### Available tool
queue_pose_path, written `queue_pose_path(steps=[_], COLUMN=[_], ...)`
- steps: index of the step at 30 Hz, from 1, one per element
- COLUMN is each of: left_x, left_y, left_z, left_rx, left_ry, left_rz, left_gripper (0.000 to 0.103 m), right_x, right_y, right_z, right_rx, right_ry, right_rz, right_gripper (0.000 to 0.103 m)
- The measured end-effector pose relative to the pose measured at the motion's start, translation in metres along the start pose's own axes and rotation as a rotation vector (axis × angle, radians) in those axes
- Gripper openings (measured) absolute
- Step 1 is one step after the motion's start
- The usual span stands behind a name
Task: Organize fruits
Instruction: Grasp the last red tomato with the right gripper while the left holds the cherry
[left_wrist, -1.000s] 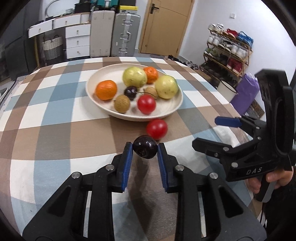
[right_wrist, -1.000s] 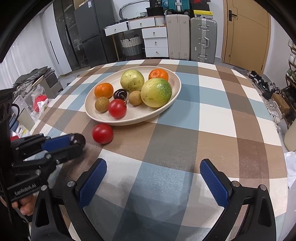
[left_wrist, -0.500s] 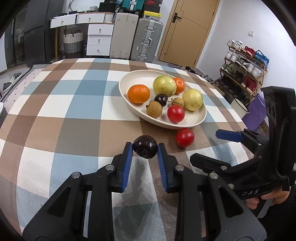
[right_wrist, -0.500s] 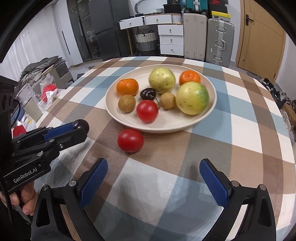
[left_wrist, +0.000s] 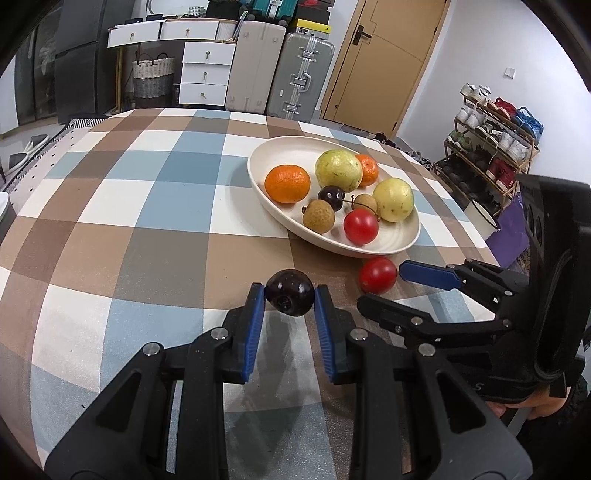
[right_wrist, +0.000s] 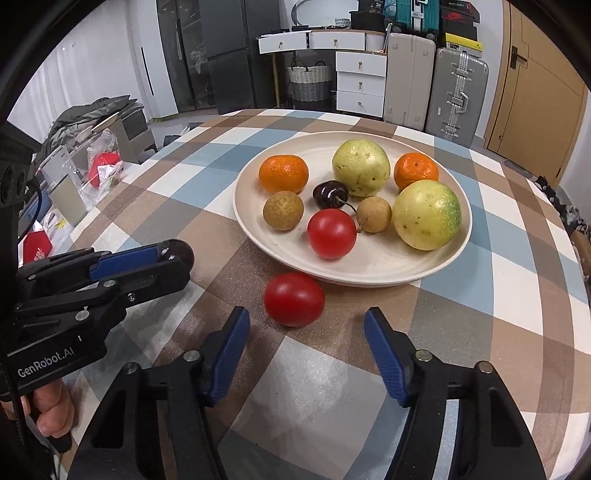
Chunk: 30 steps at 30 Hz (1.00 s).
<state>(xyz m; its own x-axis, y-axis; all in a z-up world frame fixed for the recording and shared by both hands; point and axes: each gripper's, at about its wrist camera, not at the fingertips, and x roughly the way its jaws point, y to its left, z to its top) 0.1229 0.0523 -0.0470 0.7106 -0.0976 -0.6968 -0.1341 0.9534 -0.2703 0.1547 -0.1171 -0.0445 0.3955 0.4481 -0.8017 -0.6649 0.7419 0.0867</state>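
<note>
Left gripper clamping a dark cherry above the checked cloth, right gripper closing, nothing between its jaws, loose tomato lying just ahead beside the fruit plate.

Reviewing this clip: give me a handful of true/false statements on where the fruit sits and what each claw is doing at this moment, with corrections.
1. The left claw is shut on a dark cherry. True.
2. The red tomato on the tablecloth lies inside the plate. False: it lies on the cloth just outside the plate's near rim.
3. The plate holds two mandarins. True.
4. The right claw already grips the loose tomato. False: its jaws are closing, but the tomato lies just ahead of the fingertips and the pads do not touch it.
5. A second cherry with a stem sits on the plate. True.
6. The plate is empty of red fruit. False: one red tomato sits on it.
</note>
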Motion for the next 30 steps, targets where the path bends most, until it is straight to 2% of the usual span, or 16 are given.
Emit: queue_pose_path(steps=[2, 9, 18, 30], left_x=[0.0, 0.002, 0.004, -0.001], left_y=[0.001, 0.002, 0.002, -0.004], left_z=[0.0, 0.0, 0.0, 0.002], left_rx=[-0.006, -0.014, -0.01, 0.021], left_ry=[0.0, 0.005, 0.009, -0.016], left_rz=[-0.001, -0.001, 0.003, 0.012], left_gripper=[0.025, 0.025, 0.025, 0.025], right_x=[0.0, -0.004, -0.01, -0.03], right_y=[-0.002, -0.007, -0.002, -0.008], right_z=[0.001, 0.0, -0.006, -0.004], right_rx=[0.012, 0.025, -0.008, 0.011], right_ry=[-0.008, -0.024, -0.038, -0.108], right_rz=[0.018, 0.076, 0.088, 0.131], right_gripper=[0.054, 0.033, 0.033, 0.033])
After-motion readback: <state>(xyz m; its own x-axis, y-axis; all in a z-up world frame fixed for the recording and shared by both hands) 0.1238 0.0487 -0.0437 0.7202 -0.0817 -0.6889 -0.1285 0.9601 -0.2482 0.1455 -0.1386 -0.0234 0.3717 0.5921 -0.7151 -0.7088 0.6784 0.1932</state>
